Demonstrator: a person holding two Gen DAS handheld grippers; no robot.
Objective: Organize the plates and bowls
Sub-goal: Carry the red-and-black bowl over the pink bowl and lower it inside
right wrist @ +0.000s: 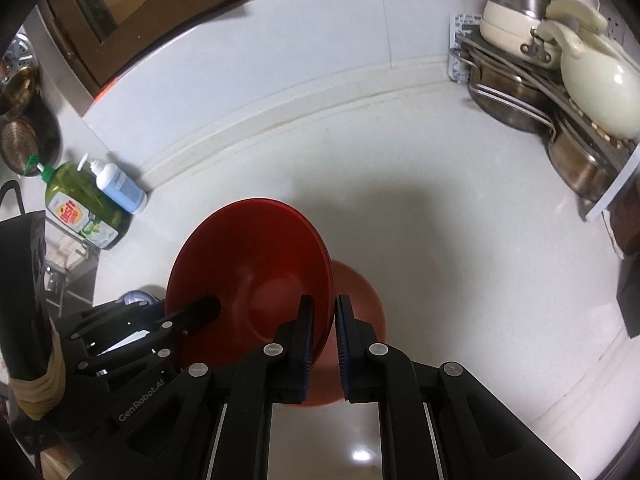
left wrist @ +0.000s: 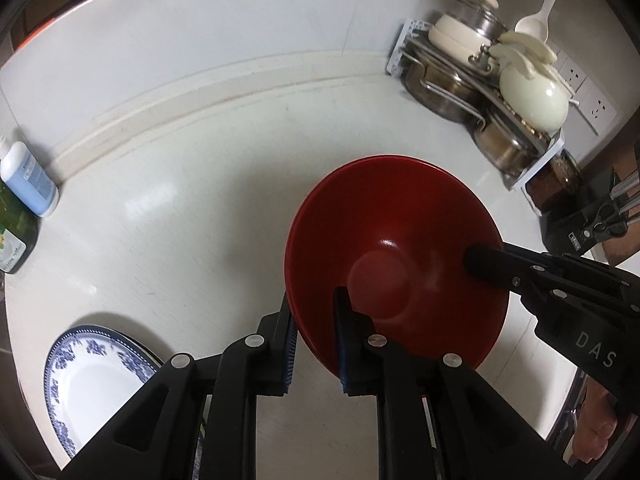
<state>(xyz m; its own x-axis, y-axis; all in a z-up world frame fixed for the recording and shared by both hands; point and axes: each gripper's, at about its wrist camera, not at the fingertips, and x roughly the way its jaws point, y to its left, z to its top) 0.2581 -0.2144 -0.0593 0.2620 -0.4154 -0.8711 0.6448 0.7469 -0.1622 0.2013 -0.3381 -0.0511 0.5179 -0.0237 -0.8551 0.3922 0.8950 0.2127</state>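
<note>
Red bowl (left wrist: pixel 396 256): held up off the white counter (left wrist: pixel 192 208), tipped so its open mouth faces the cameras and its base points away and down; round, so no long axis. A second rim line shows along its far edge, so it may be two nested bowls; I cannot tell.
Left gripper (left wrist: pixel 314 344): comes in from the near edge of the left wrist view, fingers pointing away, clamped on the bowl's near-left rim, one finger inside the bowl and one outside.
Right gripper (right wrist: pixel 321 332): reaches in from the near edge of the right wrist view, fingers pointing away, closed on the bowl's right rim, with the wall pinched between the pads. In the left wrist view its inner finger lies across the bowl's right inside wall.
Bowl against grippers: hangs between the two, each gripping an opposite side of the rim.
Hand: part of one shows at the near right edge, behind the right gripper's body.
Blue-and-white plate (left wrist: pixel 94 380): flat on the counter, near left, apart from the bowl.
Bottles: a green dish-soap bottle (right wrist: pixel 82 206) and a blue pump bottle (right wrist: pixel 120 190) stand touching at the far left by the wall.
Dish rack (left wrist: pixel 492 100): far right corner, loaded with steel pots and cream cookware.
</note>
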